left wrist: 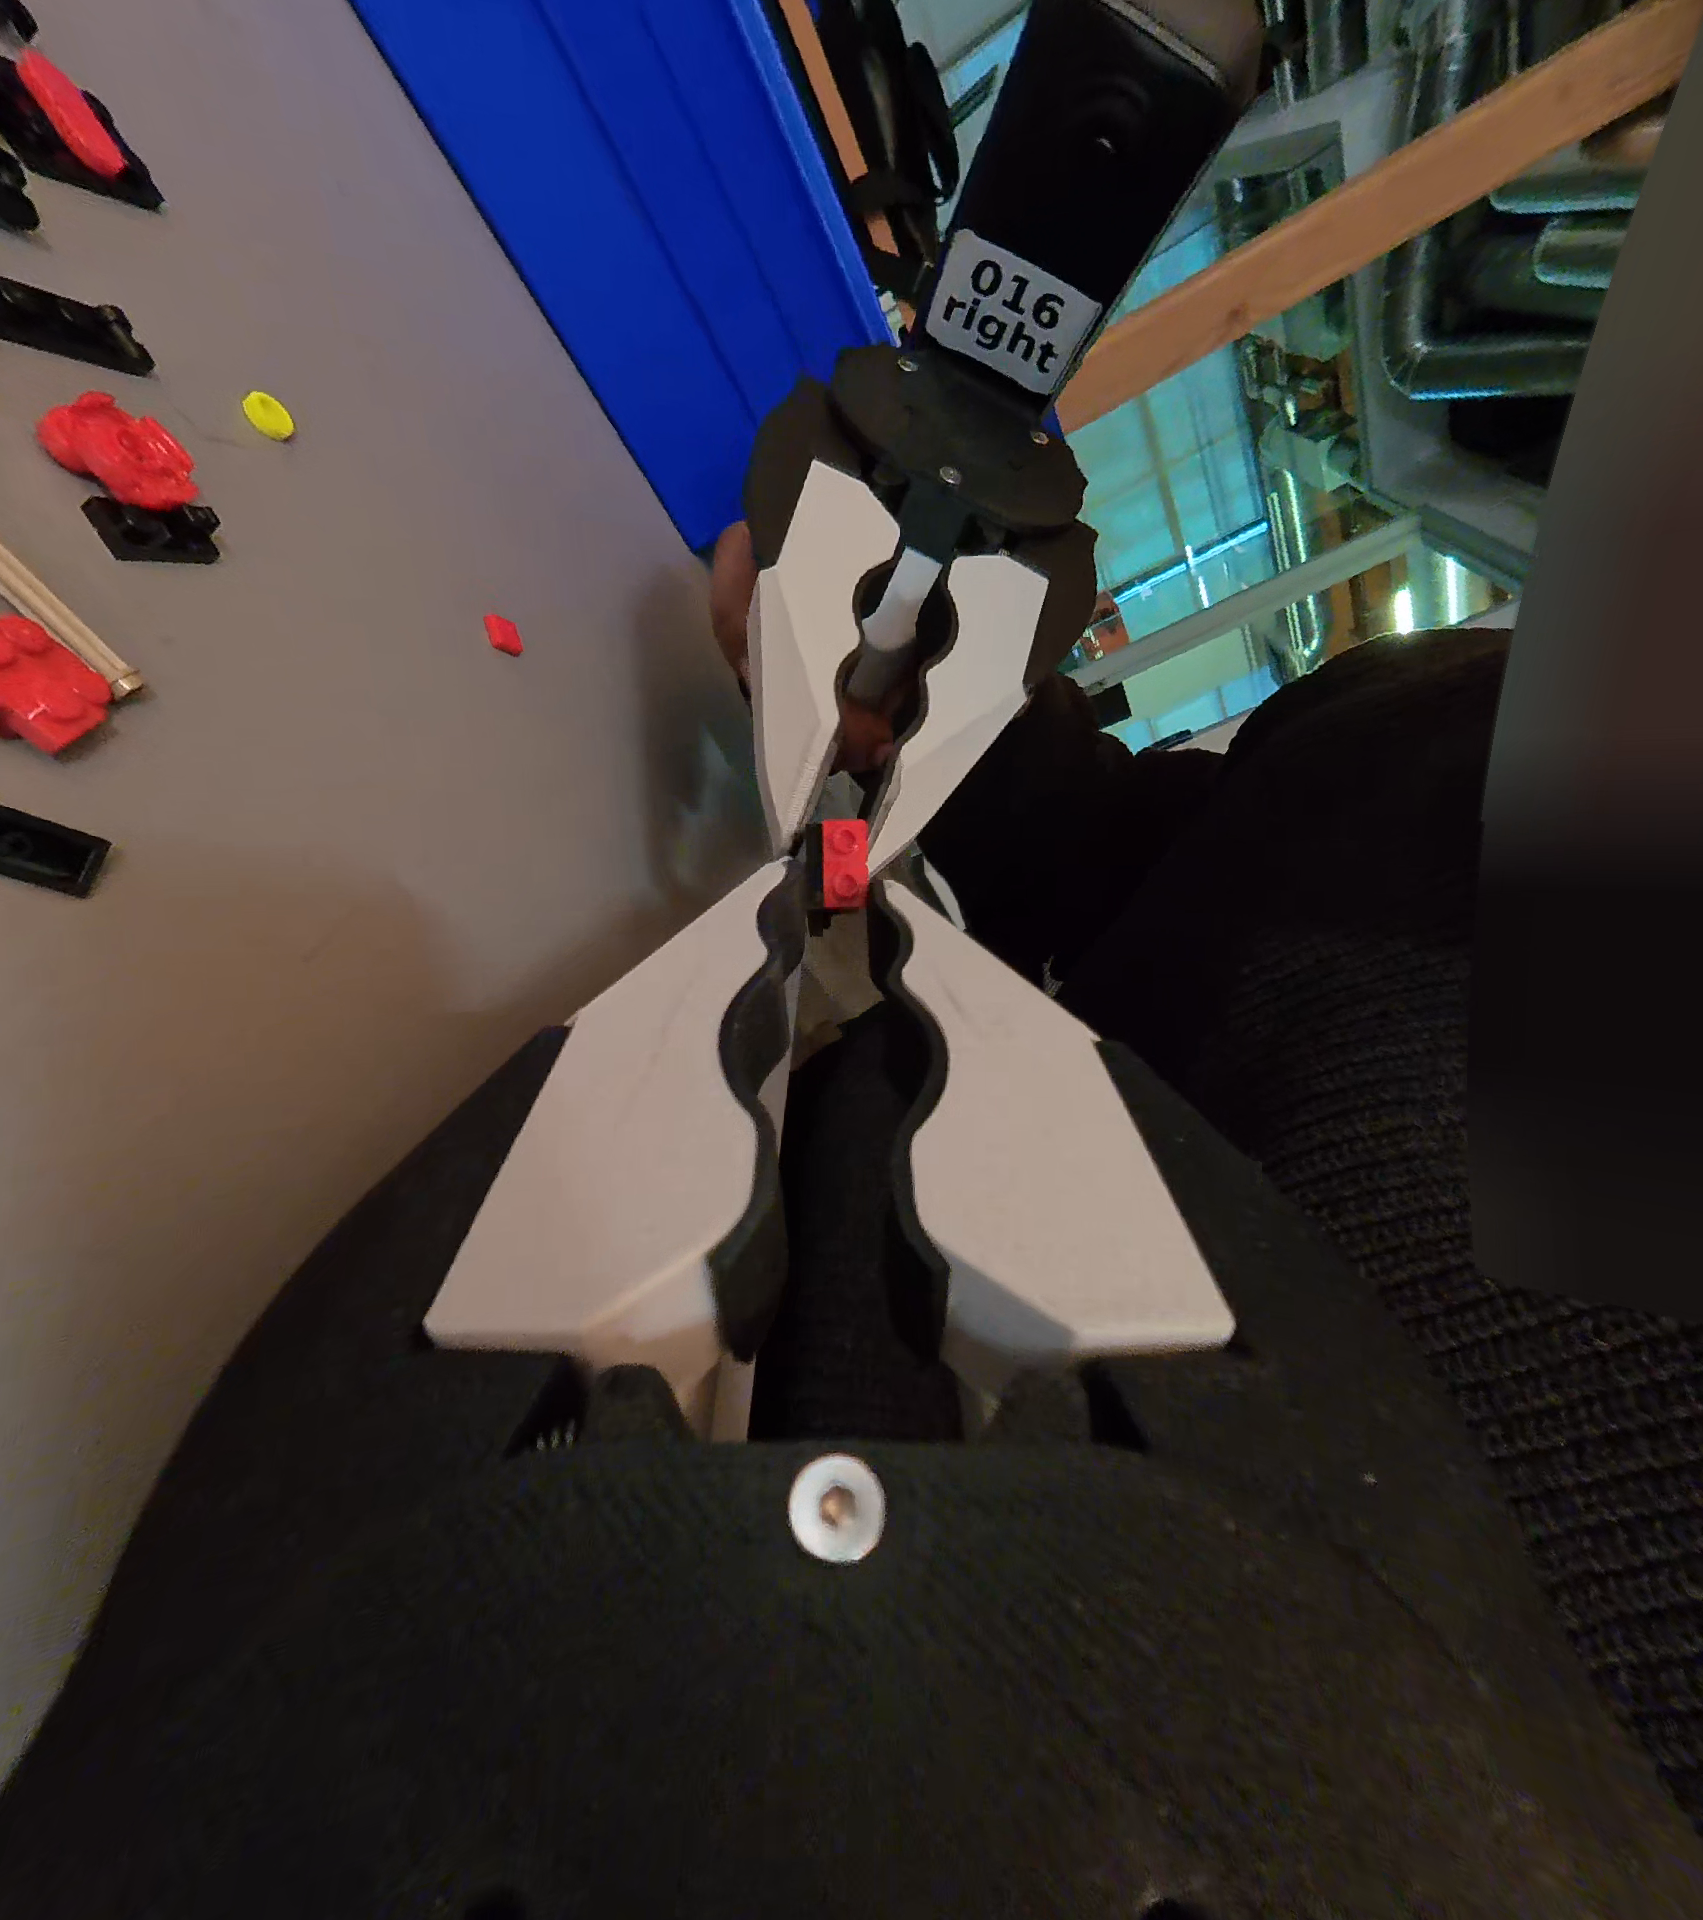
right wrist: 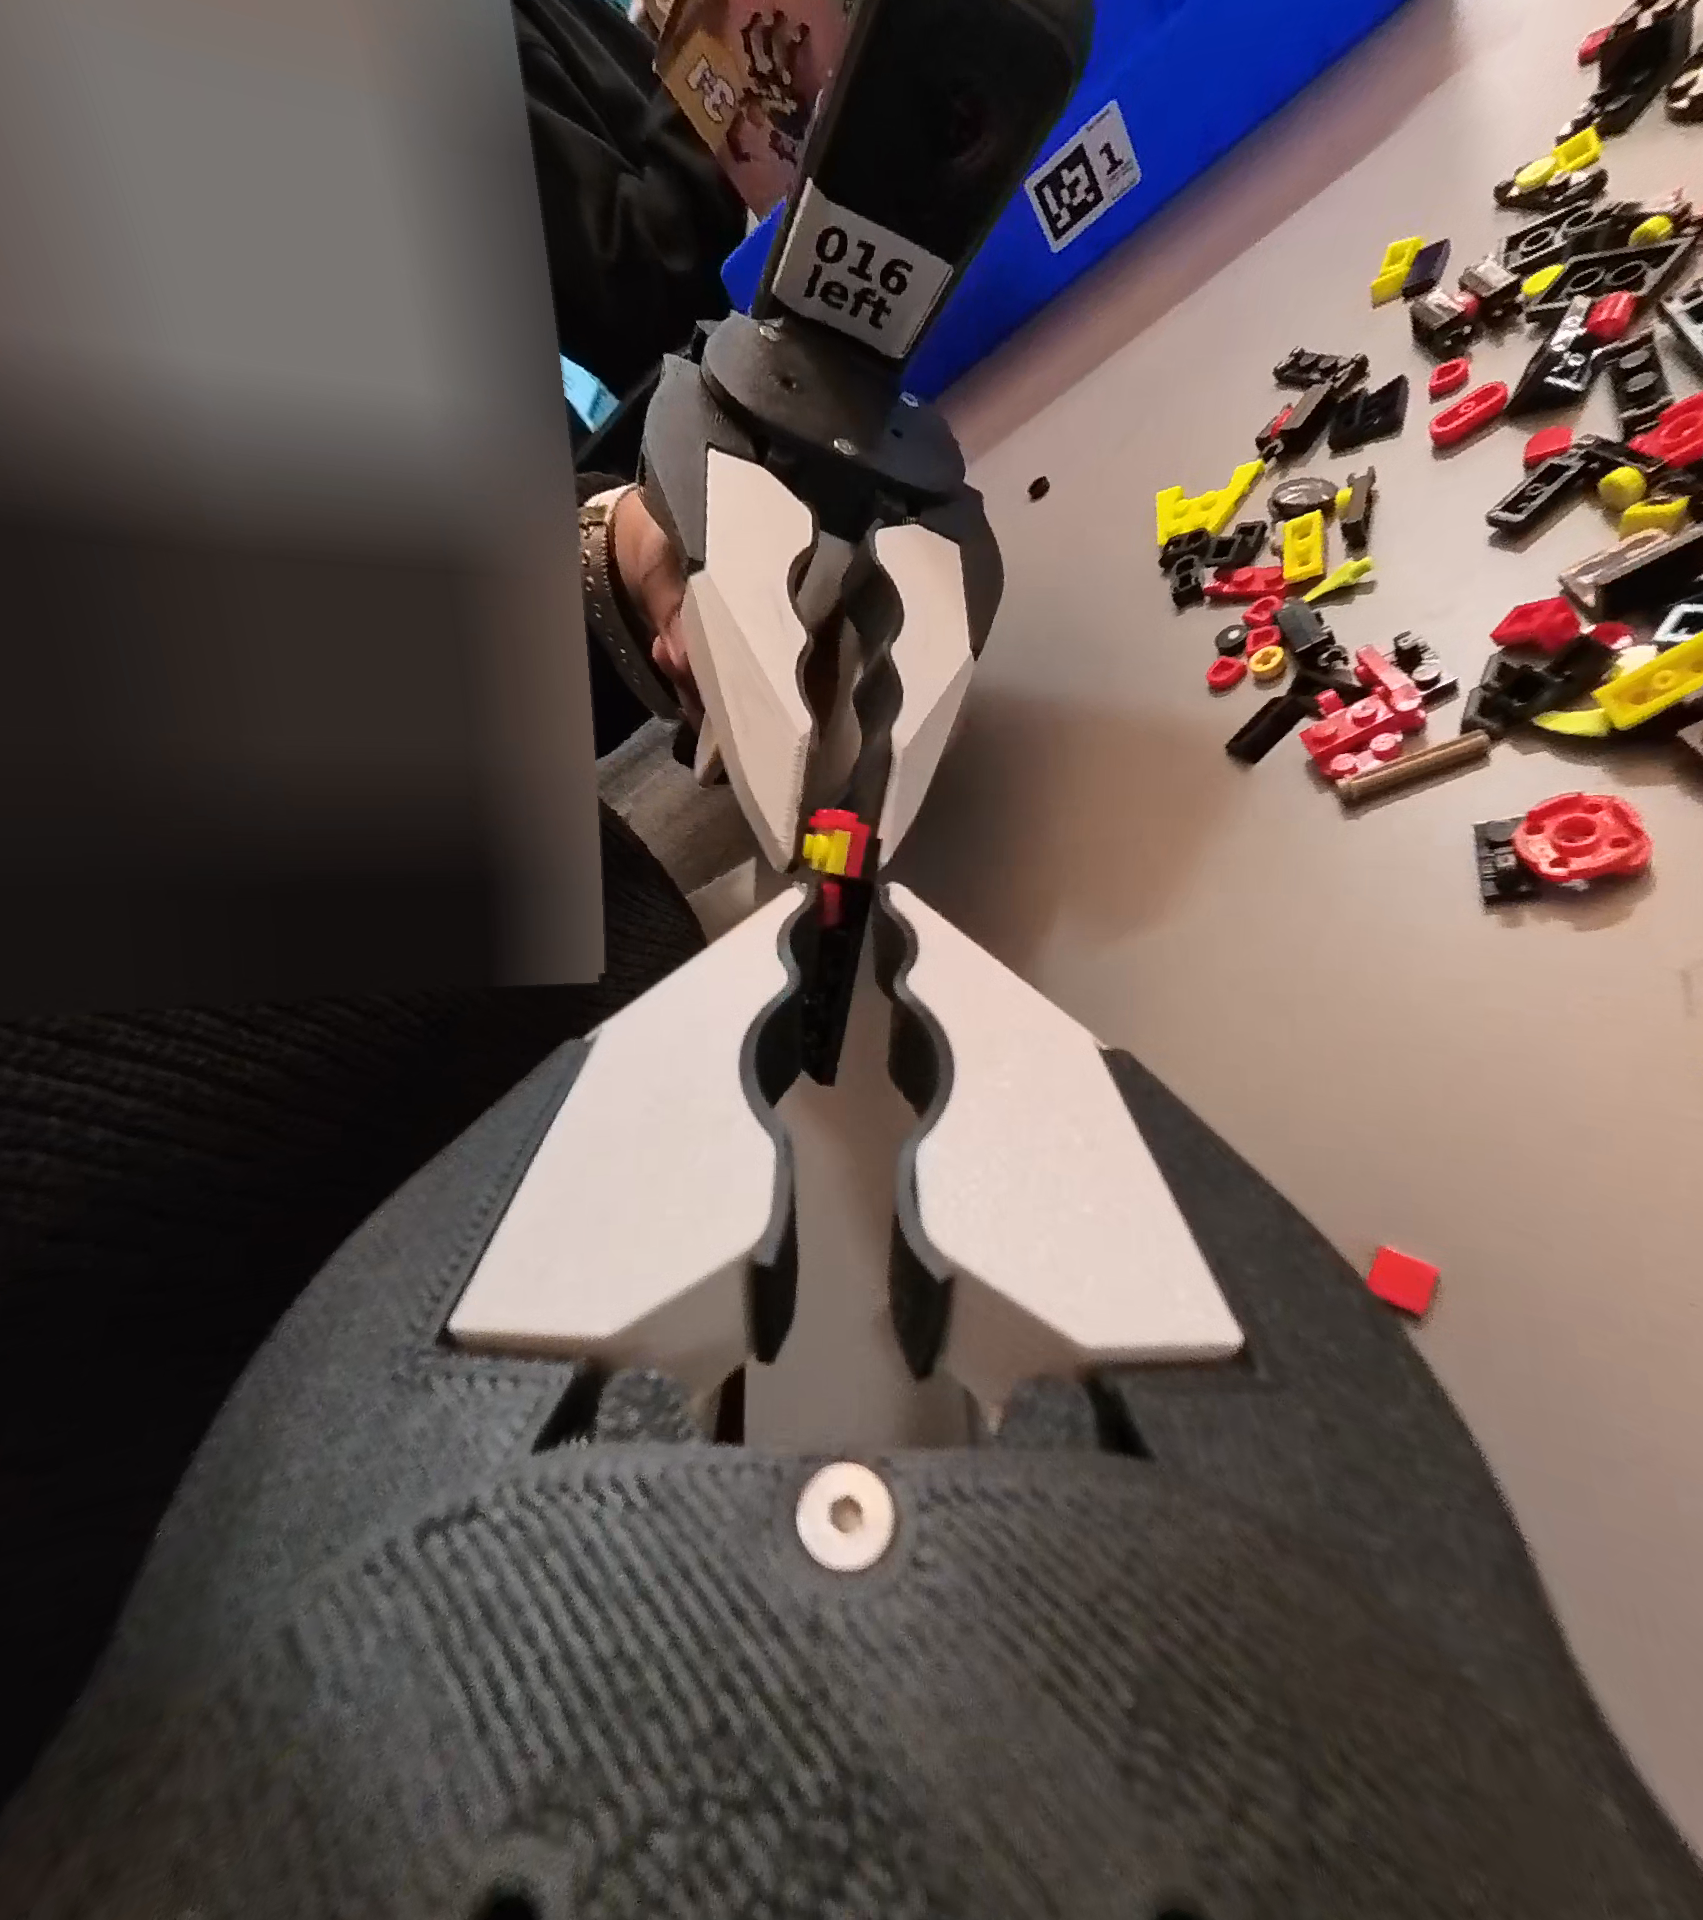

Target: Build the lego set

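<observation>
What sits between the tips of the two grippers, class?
A small red brick on a black piece, pinched between left gripper and right gripper tips; both wrist views show it.

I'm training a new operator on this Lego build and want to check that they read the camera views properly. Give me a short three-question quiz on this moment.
1. True or false: the left claw and the right claw are held far apart.
2. The pile of loose pieces lies on: A the grey table; B a tray; C the floor.
3. Fill in: the strip between the right claw's fingers is ___ in colour.

Key:
1. False. Their tips meet at a red brick.
2. A.
3. Black.
</observation>
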Available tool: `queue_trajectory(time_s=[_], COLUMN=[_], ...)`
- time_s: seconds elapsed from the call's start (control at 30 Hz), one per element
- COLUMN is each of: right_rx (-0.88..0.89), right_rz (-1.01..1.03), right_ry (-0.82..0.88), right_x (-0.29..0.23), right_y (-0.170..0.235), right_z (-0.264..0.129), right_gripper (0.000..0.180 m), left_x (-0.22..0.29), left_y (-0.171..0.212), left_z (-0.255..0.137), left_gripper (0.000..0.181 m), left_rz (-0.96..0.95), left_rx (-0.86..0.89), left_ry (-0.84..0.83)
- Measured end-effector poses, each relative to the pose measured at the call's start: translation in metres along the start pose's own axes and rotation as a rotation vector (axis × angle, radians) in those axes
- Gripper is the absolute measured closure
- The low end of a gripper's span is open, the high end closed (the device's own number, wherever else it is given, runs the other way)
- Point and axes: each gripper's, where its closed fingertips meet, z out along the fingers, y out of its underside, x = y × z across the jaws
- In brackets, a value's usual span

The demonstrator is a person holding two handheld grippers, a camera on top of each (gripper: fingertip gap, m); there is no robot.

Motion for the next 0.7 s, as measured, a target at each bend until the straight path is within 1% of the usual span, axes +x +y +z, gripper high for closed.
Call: queue_trajectory(time_s=[0.17, 0.33, 0.57, 0.7], right_rx=[0.004, -0.03, -0.013, -0.014], right_rz=[0.025, 0.029, 0.053, 0.026], right_ry=[-0.051, -0.081, -0.16, -0.167], right_x=[-0.006, -0.01, -0.021, -0.025], right_y=[0.0, 0.006, 0.004, 0.002], right_z=[-0.001, 0.001, 0.0, -0.001], right_gripper=[0.173, 0.173, 0.173, 0.174], left_x=[0.005, 0.006, 0.016, 0.021], left_y=[0.003, 0.01, 0.013, 0.013], left_z=[0.0, 0.002, 0.001, 0.0], left_gripper=[0.172, 0.172, 0.172, 0.172], left_rz=[0.025, 0.051, 0.135, 0.194], left_rx=[-0.022, -0.062, -0.08, -0.079], left_ry=[0.022, 0.022, 0.053, 0.061])
